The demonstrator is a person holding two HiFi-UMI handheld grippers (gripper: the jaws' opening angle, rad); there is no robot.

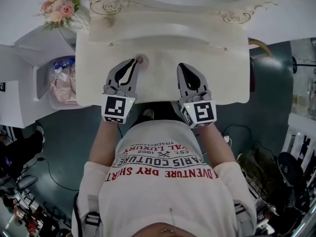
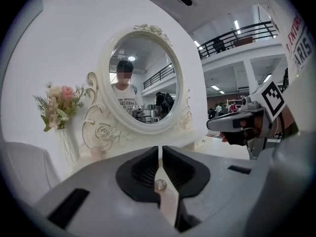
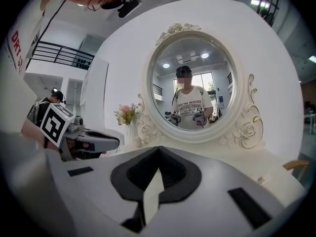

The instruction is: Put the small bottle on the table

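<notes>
On the cream dressing table (image 1: 217,78) a small round-topped bottle (image 1: 140,59) stands just right of my left gripper's (image 1: 134,61) tips, apart from them as far as the head view shows. In the left gripper view a small silvery round top (image 2: 161,184) shows low in the narrow slit between the jaws, and what lies under it is hidden. The left gripper (image 2: 161,148) has its jaws drawn nearly together, with no pad pressing on anything. My right gripper (image 1: 181,65) hovers over the table's middle. Its tips (image 3: 158,147) meet with nothing between them.
An oval mirror (image 2: 145,80) in a carved frame rises at the back of the table. A vase of pink flowers (image 1: 61,6) stands at the back left. A bin with bags (image 1: 61,80) and a white cabinet (image 1: 19,88) sit left of the table.
</notes>
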